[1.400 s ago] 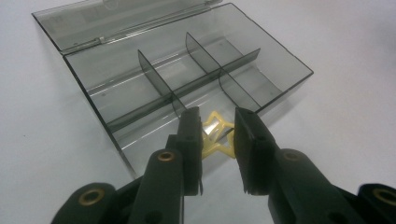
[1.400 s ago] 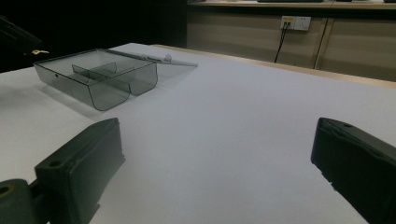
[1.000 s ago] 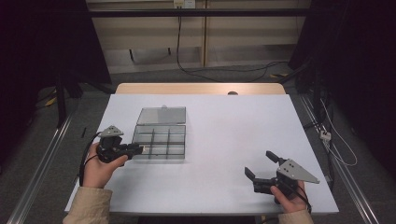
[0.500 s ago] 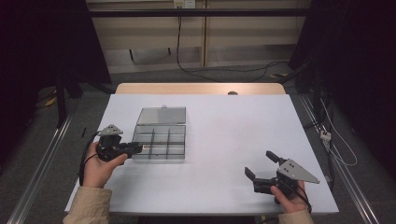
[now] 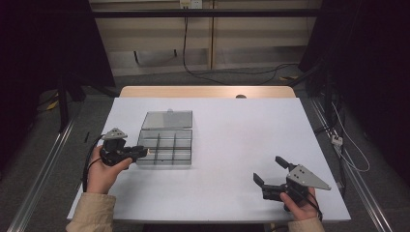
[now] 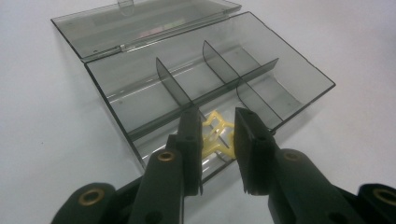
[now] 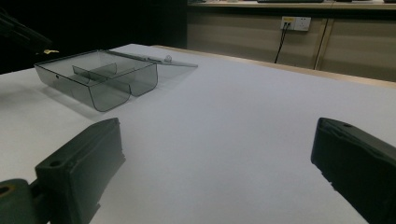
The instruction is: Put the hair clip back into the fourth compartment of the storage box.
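Observation:
A smoky clear compartment box (image 5: 167, 164) lies open on the left of the white table (image 5: 241, 130), with its lid (image 5: 167, 119) folded flat behind it. My left gripper (image 5: 144, 151) is at the box's left end, shut on a small yellow plastic piece (image 6: 215, 135) over the nearest compartment. In the left gripper view the piece sits between the tips of that gripper (image 6: 218, 116), with the box's dividers (image 6: 177, 86) beyond it. My right gripper (image 5: 268, 169) rests near the front right of the table. Its jaws (image 7: 217, 140) stand wide apart with nothing between them.
From the right gripper view, the box (image 7: 109, 95) is far off to the left, with bare white tabletop between. A wooden strip (image 5: 203, 92) runs along the table's far edge. Cables lie on the floor (image 5: 348, 154) to the right.

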A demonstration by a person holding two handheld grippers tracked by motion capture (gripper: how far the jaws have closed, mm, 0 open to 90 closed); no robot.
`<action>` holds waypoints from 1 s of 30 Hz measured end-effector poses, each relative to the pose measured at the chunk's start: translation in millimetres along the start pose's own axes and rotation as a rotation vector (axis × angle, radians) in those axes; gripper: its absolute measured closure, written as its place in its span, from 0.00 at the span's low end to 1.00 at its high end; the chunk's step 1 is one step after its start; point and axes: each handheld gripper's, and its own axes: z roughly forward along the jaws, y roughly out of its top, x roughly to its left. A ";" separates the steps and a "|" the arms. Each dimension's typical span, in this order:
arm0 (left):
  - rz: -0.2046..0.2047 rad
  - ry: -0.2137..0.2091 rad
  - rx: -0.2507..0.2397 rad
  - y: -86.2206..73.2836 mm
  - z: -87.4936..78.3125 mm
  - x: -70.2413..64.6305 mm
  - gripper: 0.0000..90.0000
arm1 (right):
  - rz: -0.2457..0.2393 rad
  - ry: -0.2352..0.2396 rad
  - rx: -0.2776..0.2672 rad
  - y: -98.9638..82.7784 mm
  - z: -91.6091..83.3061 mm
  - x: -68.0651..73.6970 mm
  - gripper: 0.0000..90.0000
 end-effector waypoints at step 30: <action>-0.015 0.036 0.010 -7.0 13.8 8.9 0.81 | 0.001 0.003 -0.001 0.1 -0.1 0.2 0.02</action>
